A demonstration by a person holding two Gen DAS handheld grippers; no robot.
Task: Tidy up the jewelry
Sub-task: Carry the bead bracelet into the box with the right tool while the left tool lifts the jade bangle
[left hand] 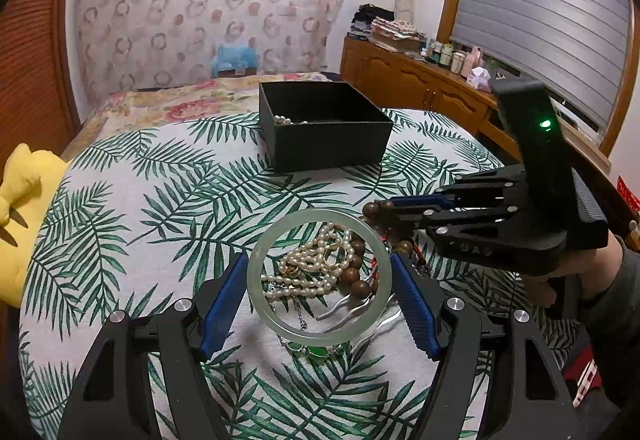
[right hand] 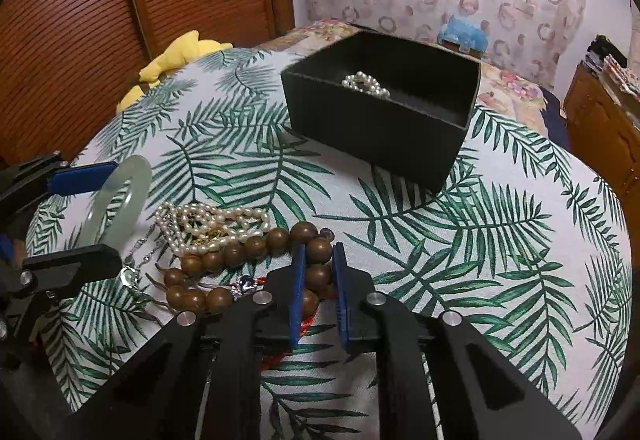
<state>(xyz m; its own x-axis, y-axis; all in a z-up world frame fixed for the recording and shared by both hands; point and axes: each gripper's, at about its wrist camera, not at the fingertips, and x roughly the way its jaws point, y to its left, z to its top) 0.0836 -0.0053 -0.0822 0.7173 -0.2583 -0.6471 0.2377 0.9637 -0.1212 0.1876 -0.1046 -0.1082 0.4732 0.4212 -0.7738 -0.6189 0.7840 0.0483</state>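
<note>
Left wrist view: our left tool (left hand: pixel 320 292) spread wide, pads pressing jade bangle (left hand: pixel 256 280) across its width, ring tilted up above pearl pile (left hand: pixel 308 264), well short of black box (left hand: pixel 324 124). Our right tool (right hand: pixel 316 272) nearly closed on wooden bead strand (right hand: pixel 256 246), low, level, beside same pile. We judge both ready for box; pearl bracelet (right hand: pixel 366 82) already inside.

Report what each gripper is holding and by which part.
The left gripper holds the jade bangle across its outer rim, one pad on each side. The right gripper is closed on the wooden bead strand, pinching a bead between its pads.
</note>
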